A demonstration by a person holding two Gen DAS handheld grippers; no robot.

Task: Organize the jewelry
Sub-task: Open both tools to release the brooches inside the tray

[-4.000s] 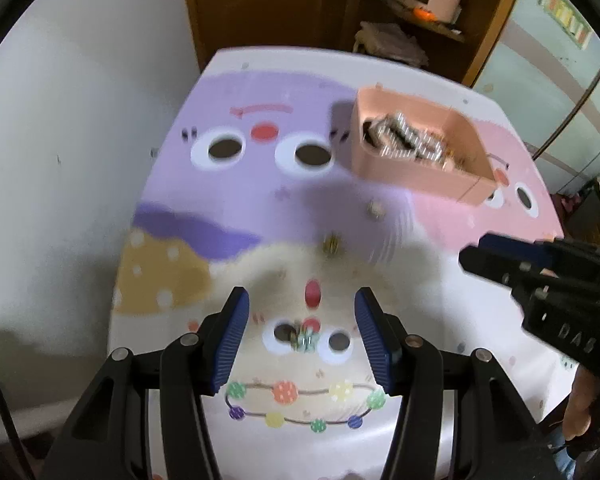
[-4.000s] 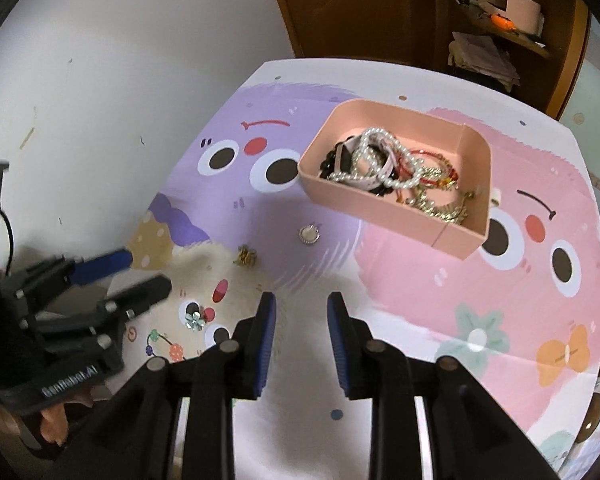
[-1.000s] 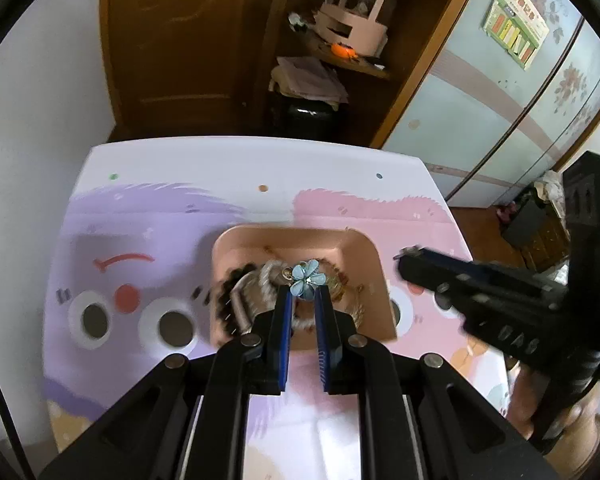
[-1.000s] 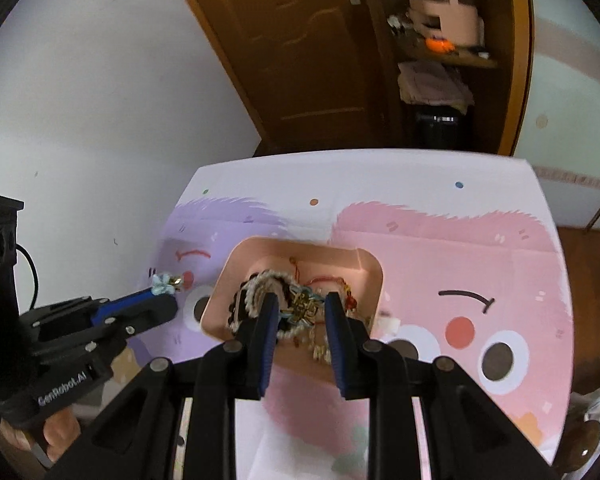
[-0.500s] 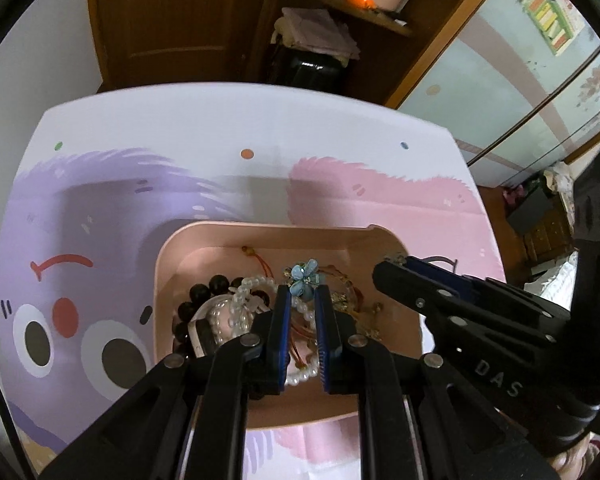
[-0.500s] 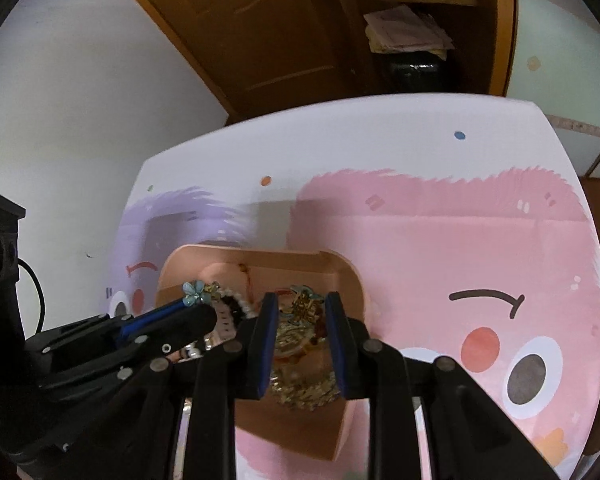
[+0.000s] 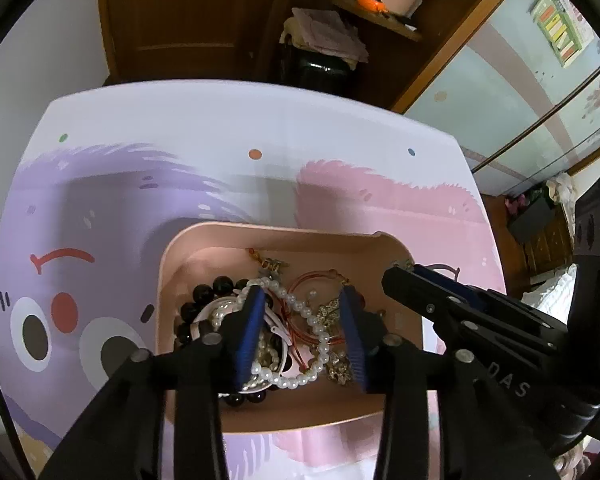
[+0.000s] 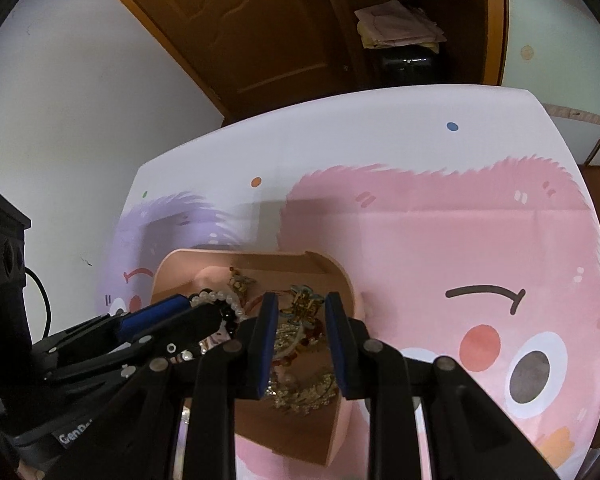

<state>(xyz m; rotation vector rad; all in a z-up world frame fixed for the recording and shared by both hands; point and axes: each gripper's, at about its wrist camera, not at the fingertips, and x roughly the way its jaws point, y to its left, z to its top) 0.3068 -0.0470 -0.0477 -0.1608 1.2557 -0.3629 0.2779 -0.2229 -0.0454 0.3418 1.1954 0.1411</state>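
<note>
A pink box (image 7: 260,230) of jewelry sits on the cartoon table mat (image 7: 100,184). My left gripper (image 7: 302,300) hangs just over it, jaws opening, with nothing pinched between the pads. A pearl strand (image 7: 312,320) and black beads (image 7: 216,284) lie in the box below. The blue flower piece is nowhere in sight. My right gripper (image 8: 302,300) is over the same pink box (image 8: 256,258), shut on a small gold ornament (image 8: 306,300) at its tips. In the right wrist view the left gripper (image 8: 200,306) reaches in from the left. The right gripper (image 7: 410,276) enters the left wrist view from the right.
The table's far edge (image 7: 260,88) faces a wooden door (image 7: 172,20) and a shelf with a dark jar (image 7: 316,68). Sliding wardrobe panels (image 7: 520,112) stand at the right. Bare pink mat (image 8: 460,248) lies right of the box.
Both grippers came down over the pink box. The left jaws, shut on the blue flower piece half a second ago, have spread and the piece is gone from them.
</note>
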